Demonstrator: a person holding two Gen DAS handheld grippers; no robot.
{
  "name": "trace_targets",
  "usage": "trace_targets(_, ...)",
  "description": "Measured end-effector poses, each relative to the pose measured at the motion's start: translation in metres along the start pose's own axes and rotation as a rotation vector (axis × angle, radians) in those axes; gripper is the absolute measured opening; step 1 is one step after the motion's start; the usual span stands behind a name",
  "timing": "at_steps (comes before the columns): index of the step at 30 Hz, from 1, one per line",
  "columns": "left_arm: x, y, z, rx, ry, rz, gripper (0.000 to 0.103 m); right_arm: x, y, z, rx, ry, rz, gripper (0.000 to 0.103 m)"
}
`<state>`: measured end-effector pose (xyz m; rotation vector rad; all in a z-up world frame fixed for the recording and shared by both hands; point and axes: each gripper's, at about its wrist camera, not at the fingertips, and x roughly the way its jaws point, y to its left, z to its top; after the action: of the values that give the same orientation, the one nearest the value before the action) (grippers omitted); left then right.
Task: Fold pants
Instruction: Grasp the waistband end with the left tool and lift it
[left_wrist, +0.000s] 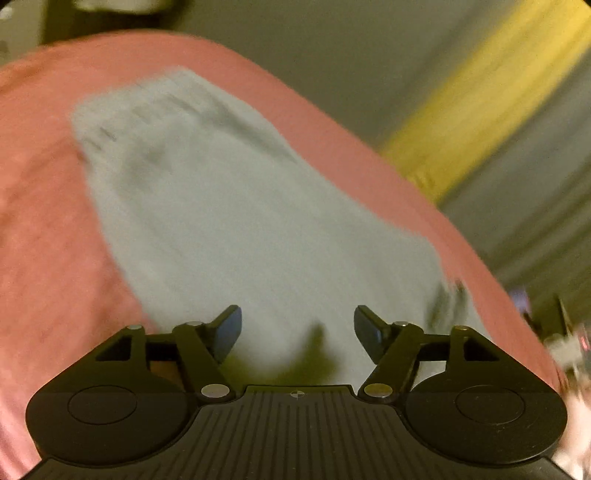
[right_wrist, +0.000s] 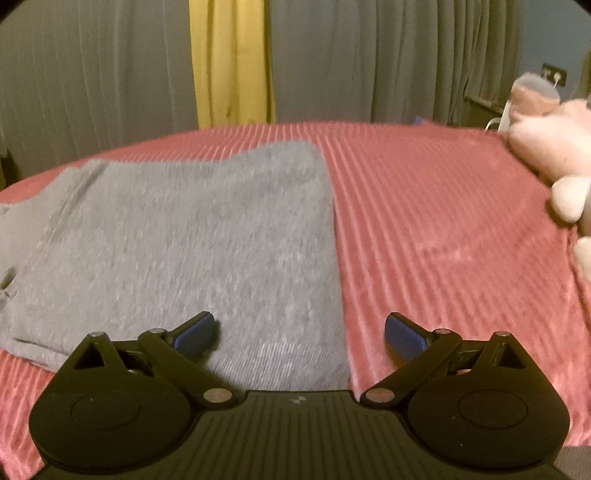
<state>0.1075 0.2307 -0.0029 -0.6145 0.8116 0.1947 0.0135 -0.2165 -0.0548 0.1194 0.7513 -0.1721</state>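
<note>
Left gripper (left_wrist: 297, 332) hangs released above the grey pants (left_wrist: 236, 221), which lie folded on the pink ribbed bedspread (left_wrist: 44, 229); right gripper (right_wrist: 300, 338) gapes empty over their folded edge. Judged next: pinch both layers together and lift evenly. Only the right view shows the pink plush toy (right_wrist: 554, 147); the left is blurred.

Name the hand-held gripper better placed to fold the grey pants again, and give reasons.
Probably right. The right hand-held gripper is open, straddling the near right edge of the folded grey knit pants on the ribbed pink bedspread. The left hand-held gripper, also open, shows a blurred view.
</note>
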Motion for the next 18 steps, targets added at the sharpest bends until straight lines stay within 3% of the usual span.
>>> trace_targets(5, -0.010, 0.056, 0.035, -0.027, -0.097, 0.108, 0.074, 0.010, 0.001, -0.001, 0.022, 0.021, 0.020, 0.099)
trace_targets(12, 0.005, 0.086, 0.044, -0.048, -0.071, 0.149, 0.074, 0.015, 0.005, -0.003, 0.032, 0.026, 0.032, 0.099)
trace_targets(18, 0.027, 0.089, 0.045, -0.064, -0.063, 0.139, 0.074, 0.019, 0.004, -0.004, 0.066, 0.033, 0.044, 0.099)
